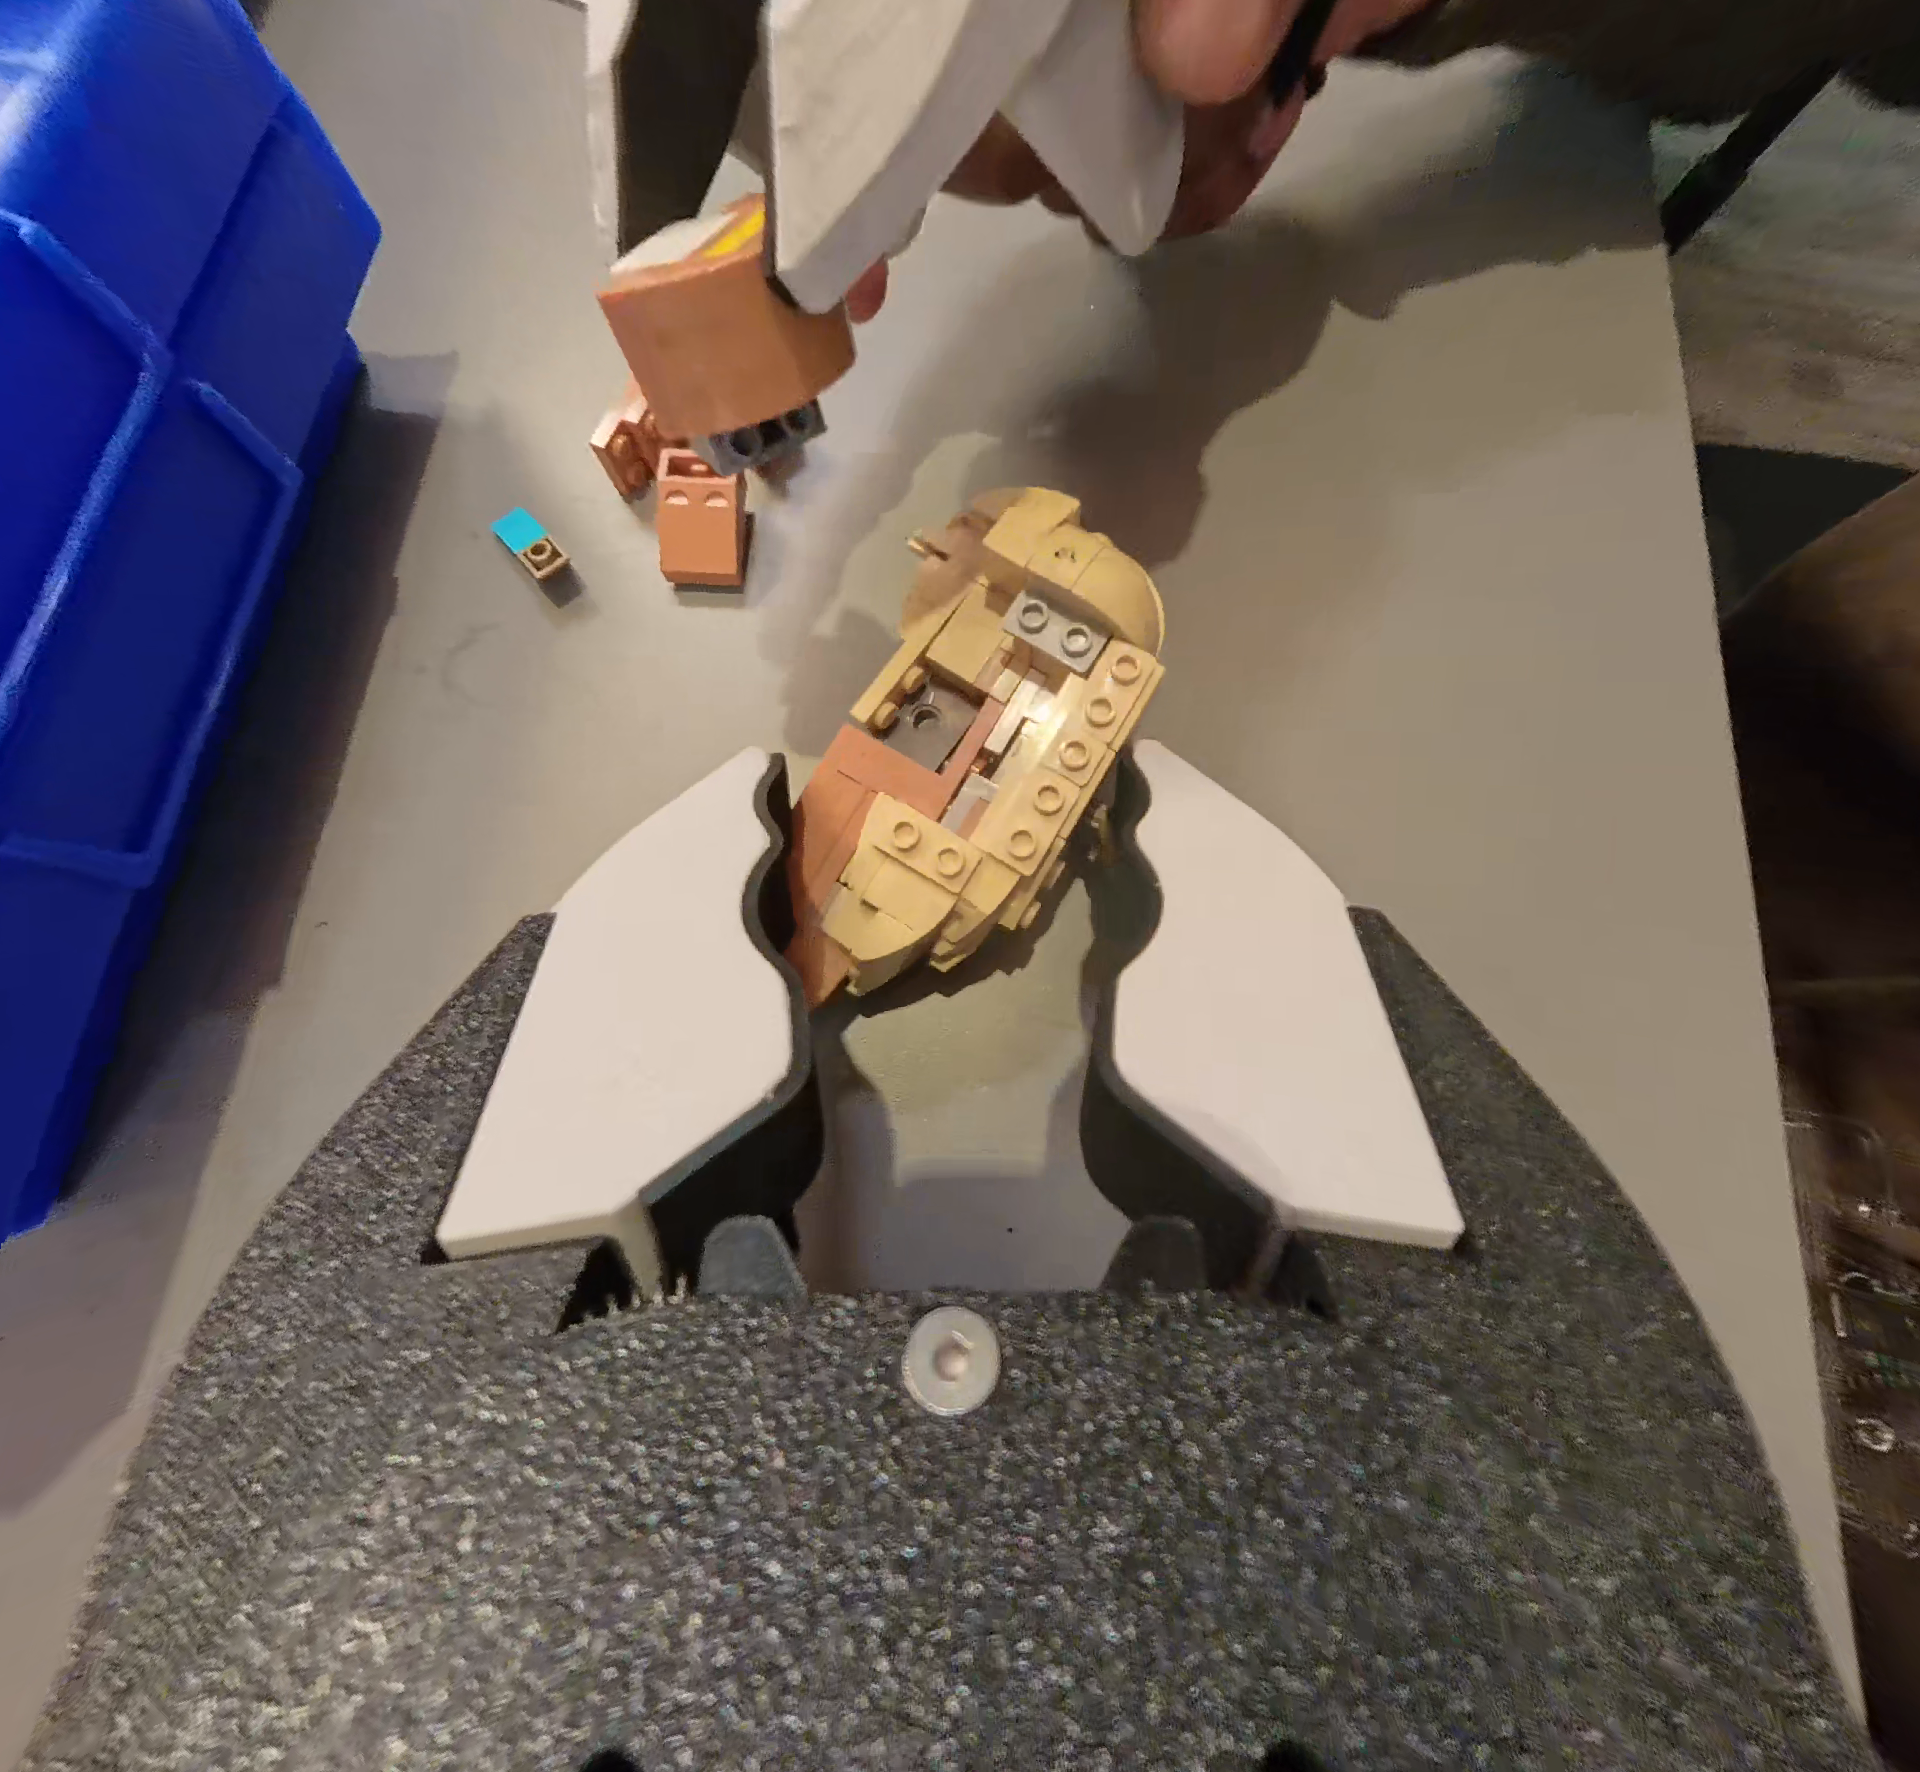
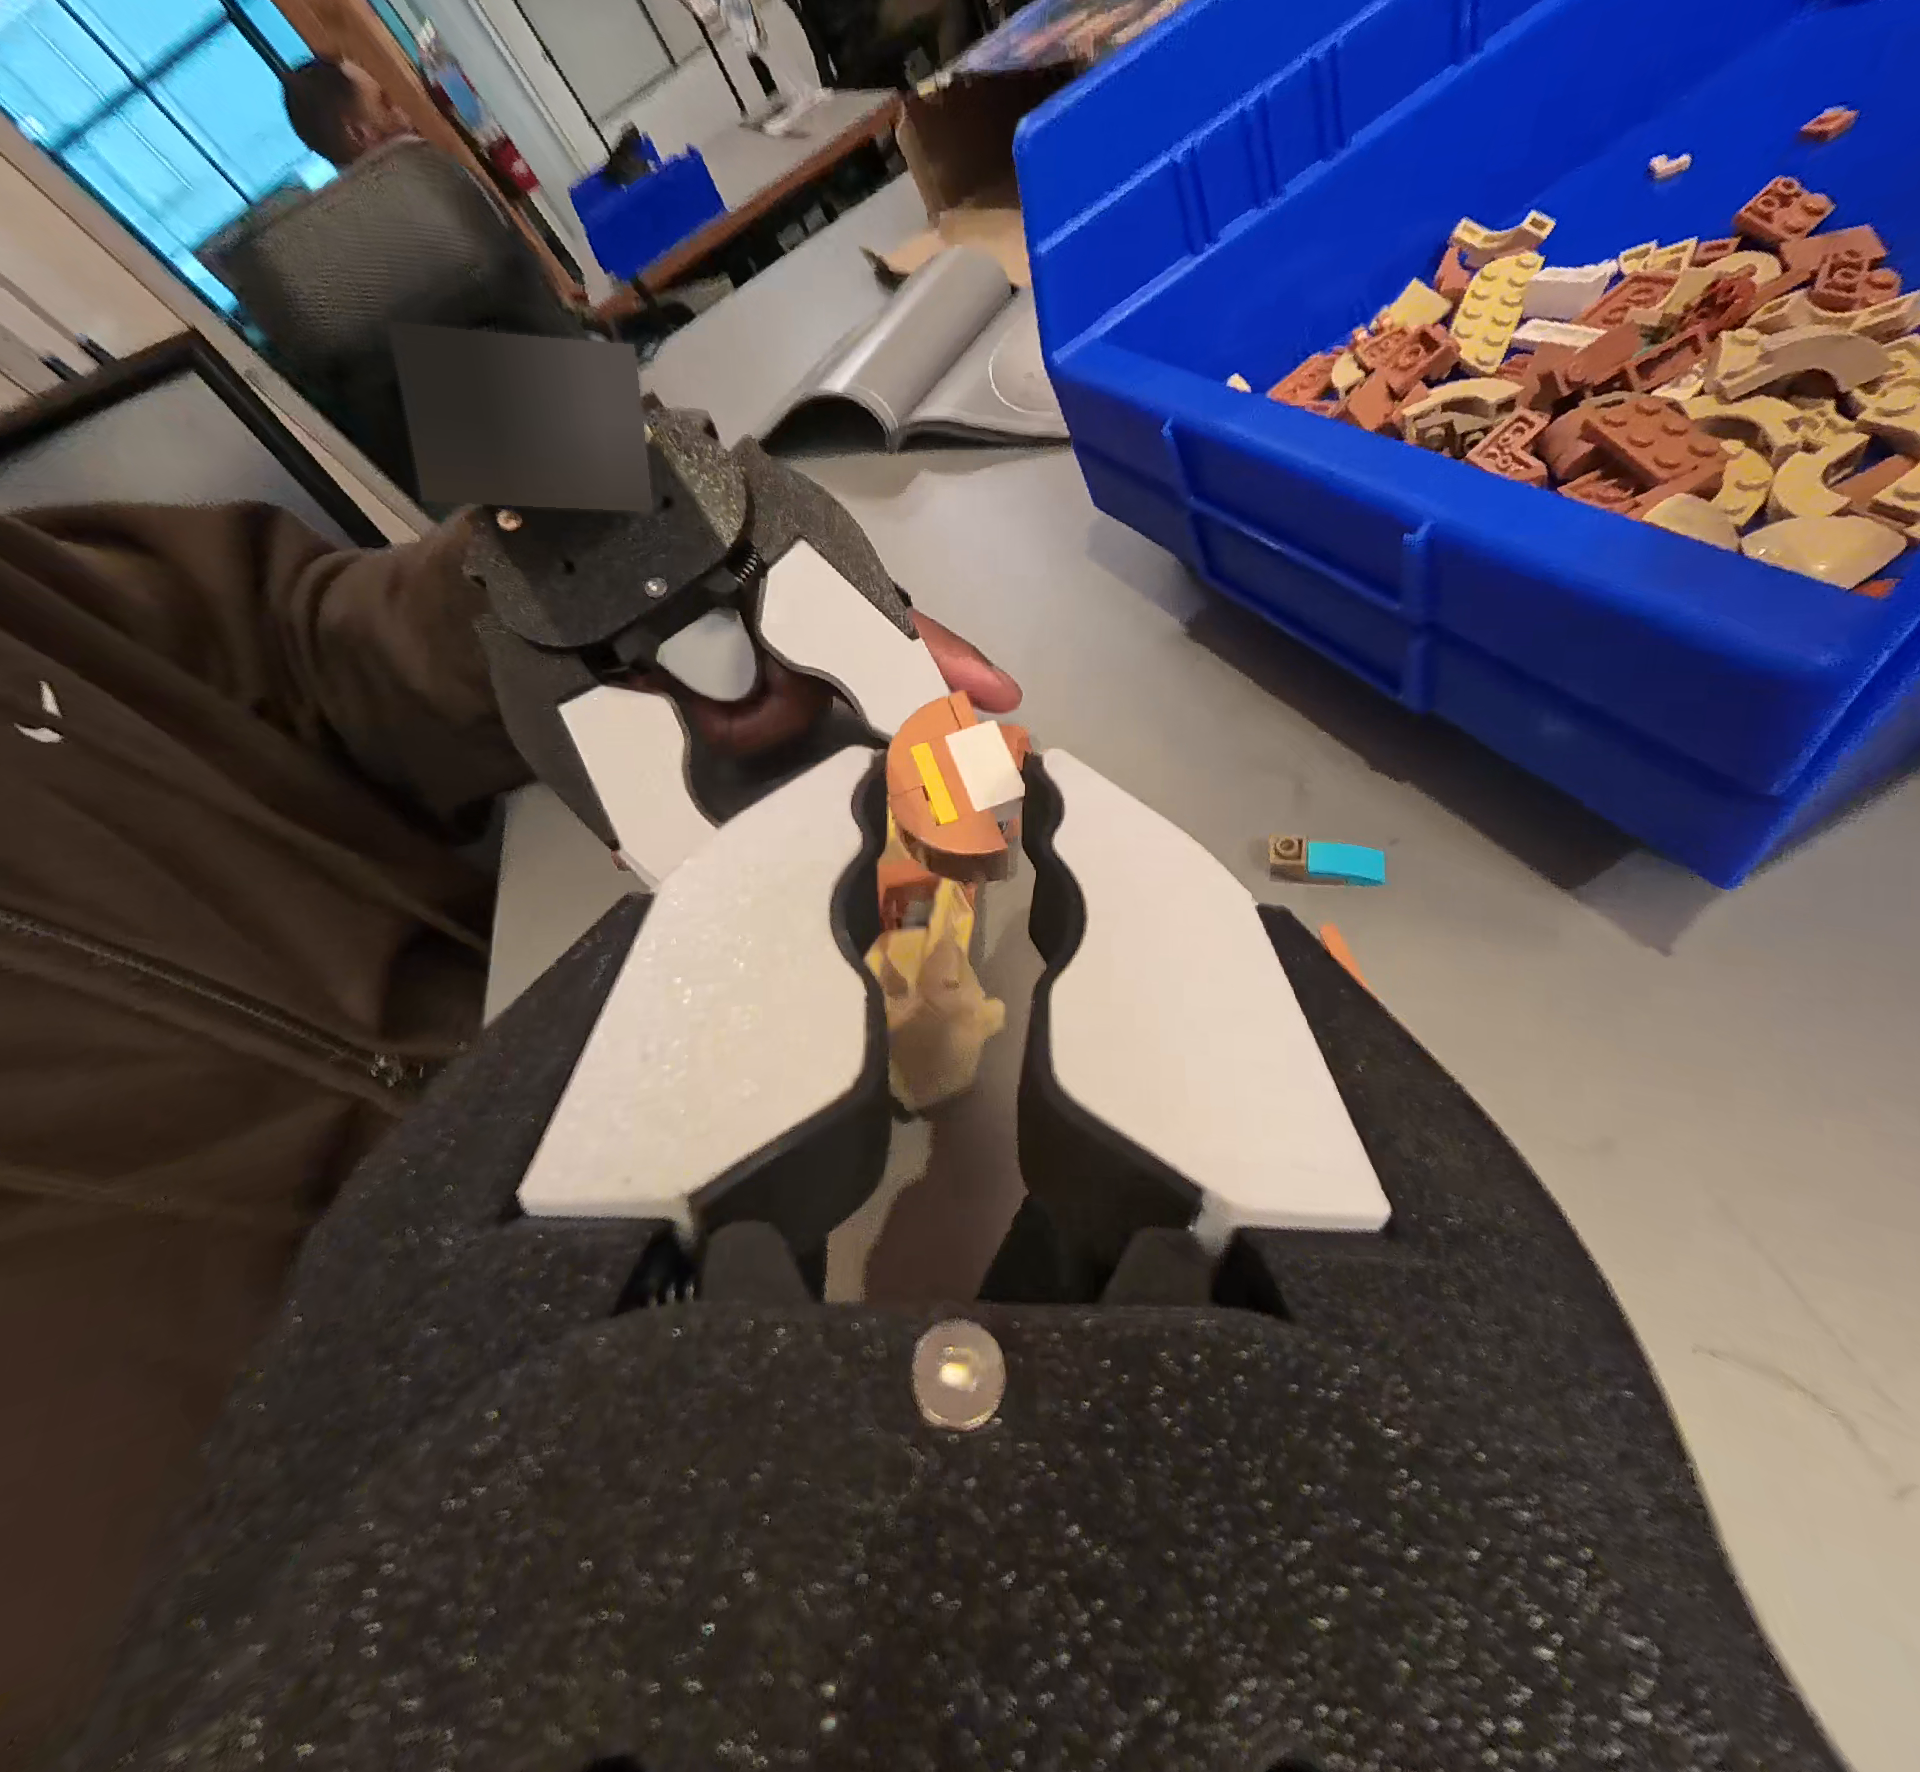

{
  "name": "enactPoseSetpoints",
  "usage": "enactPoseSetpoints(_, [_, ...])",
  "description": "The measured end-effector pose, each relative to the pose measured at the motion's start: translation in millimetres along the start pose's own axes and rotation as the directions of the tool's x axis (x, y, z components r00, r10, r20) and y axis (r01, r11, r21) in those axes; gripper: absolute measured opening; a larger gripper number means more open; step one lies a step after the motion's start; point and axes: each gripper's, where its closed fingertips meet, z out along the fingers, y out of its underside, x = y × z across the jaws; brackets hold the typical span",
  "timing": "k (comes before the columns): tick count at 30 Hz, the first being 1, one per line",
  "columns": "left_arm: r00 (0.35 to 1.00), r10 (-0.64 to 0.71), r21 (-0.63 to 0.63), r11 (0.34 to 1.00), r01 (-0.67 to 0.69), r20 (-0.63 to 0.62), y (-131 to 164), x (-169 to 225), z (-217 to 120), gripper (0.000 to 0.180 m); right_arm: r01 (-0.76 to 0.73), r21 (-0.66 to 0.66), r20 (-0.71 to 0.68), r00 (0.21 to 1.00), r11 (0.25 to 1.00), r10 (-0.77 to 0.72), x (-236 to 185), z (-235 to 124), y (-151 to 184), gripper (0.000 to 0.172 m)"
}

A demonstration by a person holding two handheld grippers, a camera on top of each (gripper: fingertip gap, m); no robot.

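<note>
The left claw [image 1: 940, 849] gripped the tan-and-brown brick-built hull [image 1: 977, 766] resting on the grey table [image 1: 1351, 683], while the right claw [image 2: 951, 818], narrowly parted, clamped the small orange-brown brick block [image 2: 951, 792] above it; steady holding and square alignment appeared advisable.

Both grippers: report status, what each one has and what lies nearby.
Left gripper clamped on tan-and-brown brick model. Right gripper shut on small rounded brown brick assembly, raised off grey table. Loose brown bricks, teal-and-tan piece, blue plastic bin alongside.
</note>
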Motion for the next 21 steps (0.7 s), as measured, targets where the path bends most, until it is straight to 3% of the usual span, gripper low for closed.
enactPoseSetpoints(6, [0.996, -0.077, 0.104, 0.991, 0.082, -0.054, -10, 1, -17, 0.058, -0.084, 0.138, 0.102, 0.992, 0.987, 0.07, -5, 0, -14, 0.025])
enactPoseSetpoints(12, [0.982, -0.132, 0.22, 0.963, 0.159, -0.135, -25, 3, -30, 0.057, -0.309, 0.269, 0.263, 0.935, 0.912, 0.239, -6, -5, -35, 0.025])
enactPoseSetpoints(21, [0.946, -0.243, 0.449, 0.836, 0.316, -0.213, -55, -15, -60, 0.042, -0.349, 0.291, 0.332, 0.91, 0.891, 0.249, -21, 7, -41, 0.025])
